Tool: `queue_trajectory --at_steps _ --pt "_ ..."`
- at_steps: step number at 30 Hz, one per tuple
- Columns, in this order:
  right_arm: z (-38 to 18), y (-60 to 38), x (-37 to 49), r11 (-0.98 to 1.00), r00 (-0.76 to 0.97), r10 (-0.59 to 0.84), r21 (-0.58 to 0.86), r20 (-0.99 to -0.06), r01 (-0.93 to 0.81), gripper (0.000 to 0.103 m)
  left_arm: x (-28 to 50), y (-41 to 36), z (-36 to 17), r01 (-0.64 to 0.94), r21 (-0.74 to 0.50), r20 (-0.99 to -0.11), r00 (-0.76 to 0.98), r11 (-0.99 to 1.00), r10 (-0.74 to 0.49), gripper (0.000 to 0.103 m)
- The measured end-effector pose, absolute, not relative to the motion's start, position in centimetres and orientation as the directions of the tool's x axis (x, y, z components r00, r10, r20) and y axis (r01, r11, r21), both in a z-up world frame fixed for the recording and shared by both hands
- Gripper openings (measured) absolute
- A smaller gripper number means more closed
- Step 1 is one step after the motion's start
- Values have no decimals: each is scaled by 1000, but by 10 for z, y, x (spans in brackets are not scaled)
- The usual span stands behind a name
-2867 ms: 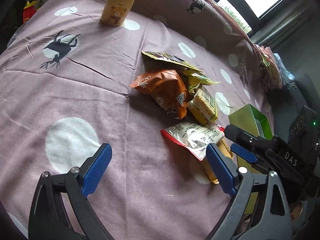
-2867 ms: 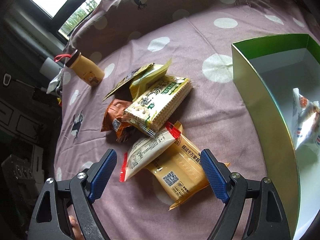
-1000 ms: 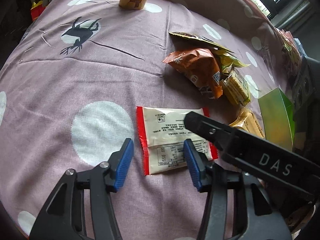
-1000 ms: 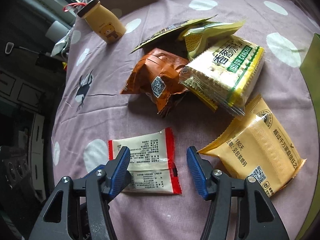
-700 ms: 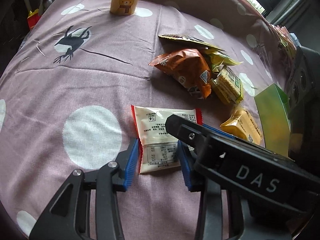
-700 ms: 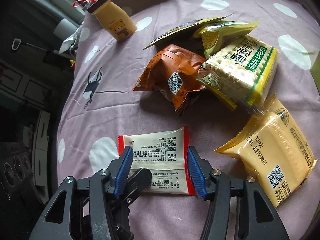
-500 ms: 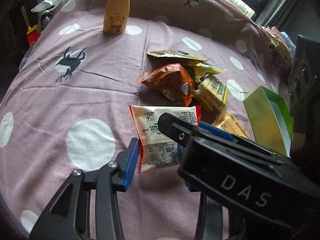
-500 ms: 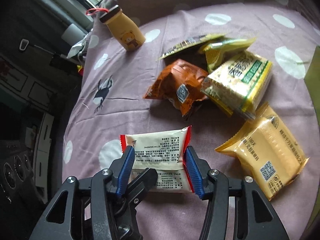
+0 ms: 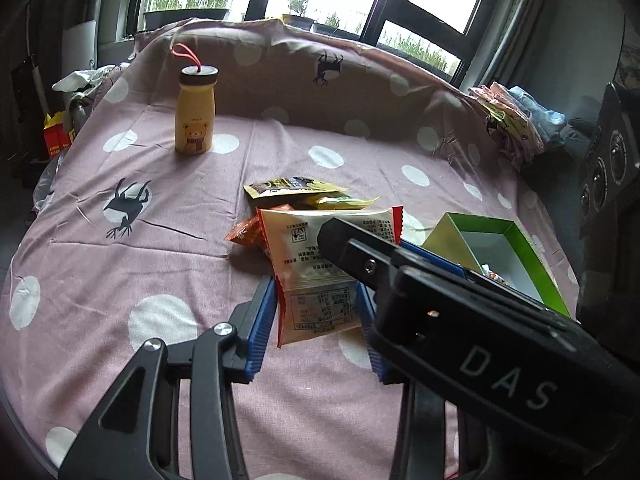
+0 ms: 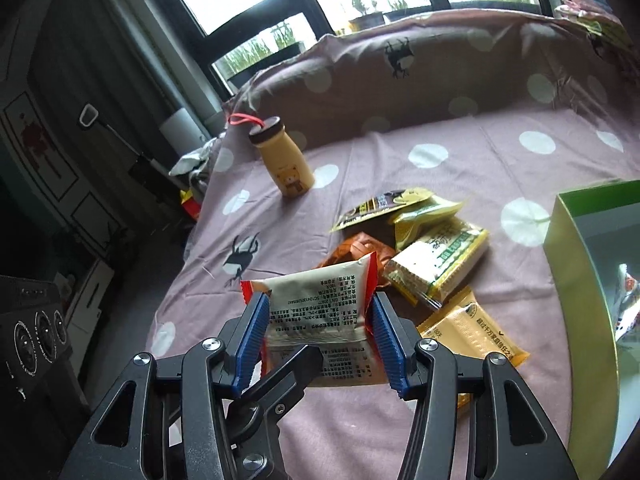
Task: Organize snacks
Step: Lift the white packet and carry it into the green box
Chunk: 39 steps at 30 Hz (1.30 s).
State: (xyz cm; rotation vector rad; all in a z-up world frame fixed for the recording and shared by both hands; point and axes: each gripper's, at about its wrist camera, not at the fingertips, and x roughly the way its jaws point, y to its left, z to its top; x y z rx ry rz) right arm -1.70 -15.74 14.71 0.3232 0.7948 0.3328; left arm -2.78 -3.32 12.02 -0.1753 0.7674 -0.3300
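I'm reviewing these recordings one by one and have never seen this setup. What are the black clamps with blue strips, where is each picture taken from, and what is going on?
No robot here: a person holds one clamp-like gripper in each hand, and a wide-angle camera on each looks forward along its two fingers. One picture comes from the left gripper, the other from the right gripper. The blue strips are the finger pads.

Both grippers are shut on the same white snack packet with red edges, each from its own side, and it looks lifted clear of the purple dotted cloth.

On the cloth lie more snacks: an orange bag, a cracker pack and a yellow packet. A bear-print bottle stands farther back. A green box sits open to the right, with something already inside.
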Motion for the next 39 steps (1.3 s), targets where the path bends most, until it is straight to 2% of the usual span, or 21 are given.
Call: queue_trajectory --at_steps 13,23,29,39 --pt "180 -190 -44 907 747 370 388 -553 -162 55 -48 -68 152 314 -244 -557 729 918 -397 40" --pt "193 -259 -65 895 822 281 445 -496 -38 55 -49 -140 170 456 -178 -530 702 872 -476 40" --pt "188 -301 -70 866 833 211 493 -511 83 55 -46 -184 167 541 -137 -545 658 830 -519 39" --pt "167 -356 -76 807 790 81 505 -608 306 55 -28 -239 141 637 -210 -636 487 741 -599 35"
